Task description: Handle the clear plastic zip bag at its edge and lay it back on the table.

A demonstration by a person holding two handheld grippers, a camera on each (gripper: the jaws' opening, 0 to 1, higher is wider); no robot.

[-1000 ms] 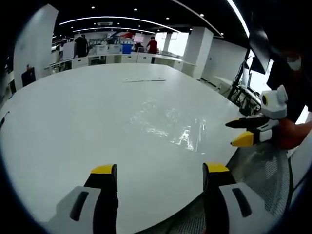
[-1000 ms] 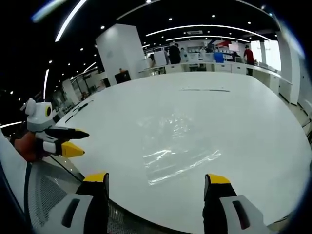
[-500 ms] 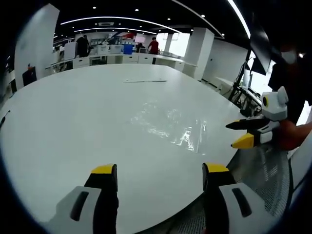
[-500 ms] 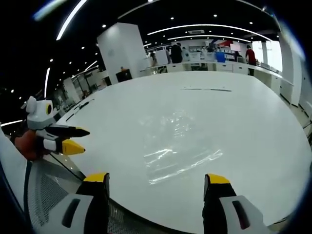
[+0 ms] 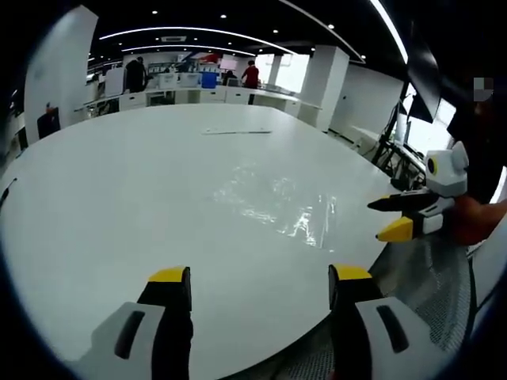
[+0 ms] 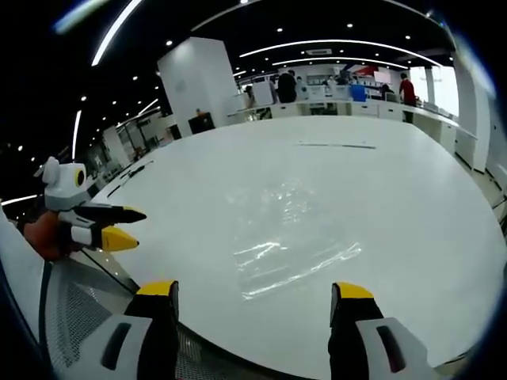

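Note:
A clear plastic zip bag (image 5: 277, 202) (image 6: 289, 237) lies flat on the big white table (image 5: 119, 174) (image 6: 396, 182), glinting under the ceiling lights. My left gripper (image 5: 260, 279) is open near the table's front edge, well short of the bag, with nothing between its yellow-tipped jaws. It also comes into the right gripper view as the left gripper (image 6: 119, 226), off the table's edge. My right gripper (image 6: 253, 291) is open just before the bag's near edge, holding nothing. In the left gripper view the right gripper (image 5: 392, 215) hovers beside the table's rim.
A long thin strip (image 5: 235, 131) (image 6: 333, 145) lies far across the table. Mesh chair backs (image 5: 428, 273) (image 6: 75, 305) stand by the table's rim. Desks and standing people (image 5: 249, 75) line the far wall, with white pillars (image 6: 198, 83) around.

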